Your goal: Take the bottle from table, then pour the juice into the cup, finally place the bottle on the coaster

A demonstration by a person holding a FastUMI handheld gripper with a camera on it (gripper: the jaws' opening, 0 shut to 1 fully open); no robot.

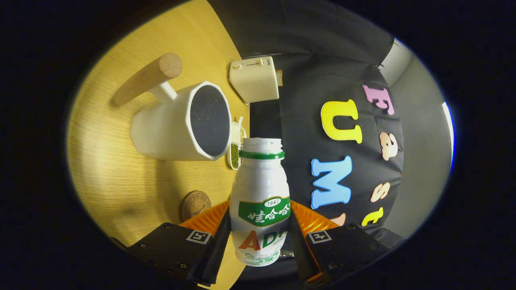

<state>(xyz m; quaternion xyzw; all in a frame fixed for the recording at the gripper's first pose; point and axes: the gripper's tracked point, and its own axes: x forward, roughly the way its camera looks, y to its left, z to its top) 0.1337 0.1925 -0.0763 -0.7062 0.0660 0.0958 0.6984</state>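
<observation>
Behind everything hangs the dark cloth wall (306,48) of the booth, and beside it lies the big wooden table (117,177). The whole view is turned on its side, so the gripper seems to be tipped over. The table top is smooth, pale wood with nothing rough to catch on.

On the table stands the white cup (181,123) with a round wooden handle (147,78). Its wide mouth faces the bottle, and it is dark inside. I cannot tell if any juice is in it. The cup looks hard and heavy, so it should stay put.

Past the cup sits a cream box (254,78) with a slot on top. Just beside the cup's rim is a little white dish (235,151) with green bits in it.

The bottle (260,201) is between the two fingers, near the cup's mouth. It is small, white plastic, with no cap on. It looks light and smooth, so it could slip. It may dent if squeezed hard. The middle of its body, where it is held, is a good place to grab it. The open top means juice can spill if it tips too fast.

The gripper (258,237) has both fingers pressed on the bottle's sides, closed just to its width.

The small round coaster (195,204) lies on the table near the fingers, well apart from the cup.
</observation>
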